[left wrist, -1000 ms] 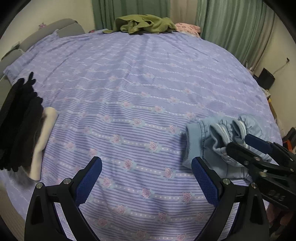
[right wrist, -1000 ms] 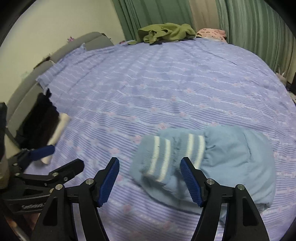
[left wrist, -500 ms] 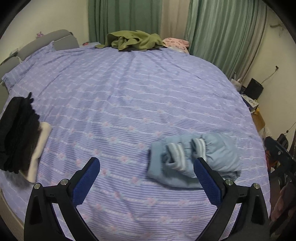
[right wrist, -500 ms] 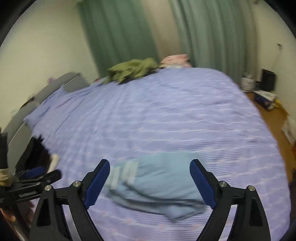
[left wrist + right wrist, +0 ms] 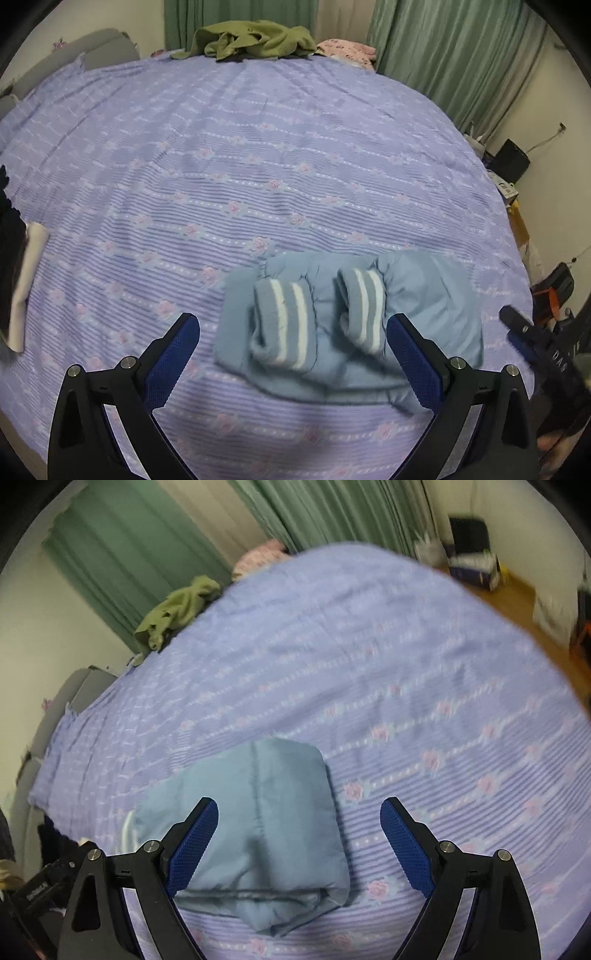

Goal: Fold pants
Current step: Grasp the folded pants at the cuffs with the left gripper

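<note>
The light blue pants (image 5: 347, 321) lie folded into a compact bundle on the purple flowered bedspread (image 5: 258, 155), with two white-striped cuffs (image 5: 284, 325) on top. My left gripper (image 5: 291, 362) is open and empty, hovering just in front of the bundle. In the right wrist view the pants (image 5: 258, 819) lie flat in front of and to the left of my right gripper (image 5: 299, 843), which is open and empty above the bed. The right gripper also shows at the right edge of the left wrist view (image 5: 532, 336).
A green garment (image 5: 251, 37) and a pink one (image 5: 347, 48) lie at the far edge of the bed by green curtains (image 5: 454, 55). A stack of dark and cream folded clothes (image 5: 18, 273) sits at the bed's left edge. Boxes and wooden floor (image 5: 509, 590) are on the right.
Both grippers have let go of the pants and pulled back and up. The right gripper has swung to the right side of the bundle. The left gripper now faces it.
</note>
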A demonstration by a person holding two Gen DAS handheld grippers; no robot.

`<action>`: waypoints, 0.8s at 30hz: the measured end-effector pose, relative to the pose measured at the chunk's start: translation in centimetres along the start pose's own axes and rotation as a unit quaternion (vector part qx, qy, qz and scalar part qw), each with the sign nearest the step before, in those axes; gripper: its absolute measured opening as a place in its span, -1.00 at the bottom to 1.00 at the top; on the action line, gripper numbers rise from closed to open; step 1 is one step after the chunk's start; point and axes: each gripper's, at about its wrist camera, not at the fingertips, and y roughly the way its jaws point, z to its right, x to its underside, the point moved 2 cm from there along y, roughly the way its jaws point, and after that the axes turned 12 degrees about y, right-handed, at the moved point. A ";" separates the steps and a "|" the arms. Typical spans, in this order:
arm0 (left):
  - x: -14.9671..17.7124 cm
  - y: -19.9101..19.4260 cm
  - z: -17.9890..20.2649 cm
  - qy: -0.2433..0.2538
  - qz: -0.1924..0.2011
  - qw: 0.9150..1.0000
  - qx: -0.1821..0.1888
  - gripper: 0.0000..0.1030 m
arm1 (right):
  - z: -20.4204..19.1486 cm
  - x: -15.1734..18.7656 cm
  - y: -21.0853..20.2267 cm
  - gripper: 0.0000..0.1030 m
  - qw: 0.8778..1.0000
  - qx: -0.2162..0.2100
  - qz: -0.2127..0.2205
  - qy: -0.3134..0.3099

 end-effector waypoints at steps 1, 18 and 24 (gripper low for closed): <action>-0.1 0.5 0.0 -0.003 -0.005 1.000 -0.001 1.00 | 0.5 -0.1 1.0 0.76 1.000 -0.008 -0.008 0.013; 3.9 6.8 -4.6 -0.079 -0.063 0.993 0.054 1.00 | 1.0 4.5 8.7 0.75 0.991 -0.054 -0.109 0.046; 5.3 8.5 -5.4 -0.103 -0.046 0.988 0.110 1.00 | 0.5 5.1 9.7 0.75 0.992 -0.042 -0.112 0.029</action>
